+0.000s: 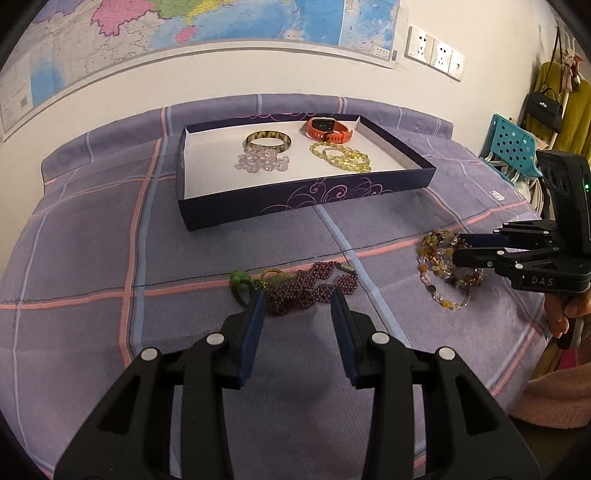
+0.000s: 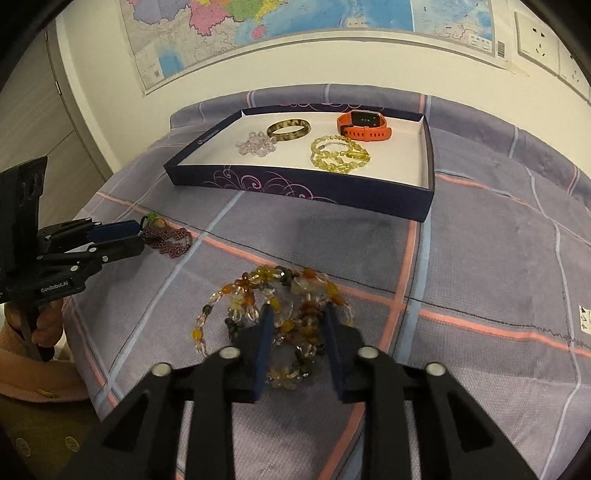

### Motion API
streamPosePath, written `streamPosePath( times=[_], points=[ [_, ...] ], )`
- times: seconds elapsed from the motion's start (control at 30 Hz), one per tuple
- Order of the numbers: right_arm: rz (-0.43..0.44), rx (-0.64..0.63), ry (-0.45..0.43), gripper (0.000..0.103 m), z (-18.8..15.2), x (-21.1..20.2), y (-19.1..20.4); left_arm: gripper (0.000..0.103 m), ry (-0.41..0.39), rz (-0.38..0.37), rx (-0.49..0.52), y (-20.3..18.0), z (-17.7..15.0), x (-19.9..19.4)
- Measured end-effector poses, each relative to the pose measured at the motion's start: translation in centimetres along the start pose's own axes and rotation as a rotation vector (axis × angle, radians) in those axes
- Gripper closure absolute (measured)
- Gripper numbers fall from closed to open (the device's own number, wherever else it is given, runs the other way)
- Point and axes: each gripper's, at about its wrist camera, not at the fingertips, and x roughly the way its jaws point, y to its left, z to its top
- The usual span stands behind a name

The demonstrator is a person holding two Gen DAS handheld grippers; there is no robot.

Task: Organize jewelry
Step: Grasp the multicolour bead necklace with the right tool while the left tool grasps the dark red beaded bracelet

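A bed covered with a purple checked sheet [image 1: 110, 258] is seen from two hand-held grippers, a wall map [image 1: 184, 22] hanging behind it. At the near left, a dark red bead necklace [image 1: 314, 284] with a green charm [image 1: 240, 279] is heaped on the sheet, and the left gripper [image 1: 298, 295] is held low over it, jaws partly apart, with the beads between the fingertips; whether the pads press on them cannot be told. Farther back, a shallow dark box [image 1: 306, 199] with a white floor is set on the sheet, well apart from the loose pieces. In it, from left to right, a clear bead bracelet [image 1: 263, 162] is laid just beside a tortoiseshell bangle [image 1: 268, 141], then a yellow bead strand [image 1: 341, 157] is laid near an orange smartwatch [image 1: 327, 130] at the far right corner. At the near right, an amber and brown bead necklace [image 2: 280, 314] is piled on the sheet, and the right gripper [image 2: 299, 314] is lowered into the pile, its jaws narrowed around a bunch of beads; a firm grip cannot be confirmed. At the far right edge, wall sockets [image 1: 436, 53] and a turquoise chair [image 1: 513, 146] are seen.
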Motion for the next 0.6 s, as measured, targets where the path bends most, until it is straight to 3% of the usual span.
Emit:
streamPosePath(
  times=[0.3, 0.6],
  points=[
    [0.035, 0.010, -0.052, 0.093, 0.0, -1.9, 0.1, 0.066, -0.004, 0.014, 0.000, 0.4, -0.1, -0.3],
    [0.050, 0.026, -0.112, 0.093, 0.9, -4.2, -0.4, 0.066, 0.035, 0.013, 0.007, 0.9, -0.2, 0.8]
  ],
)
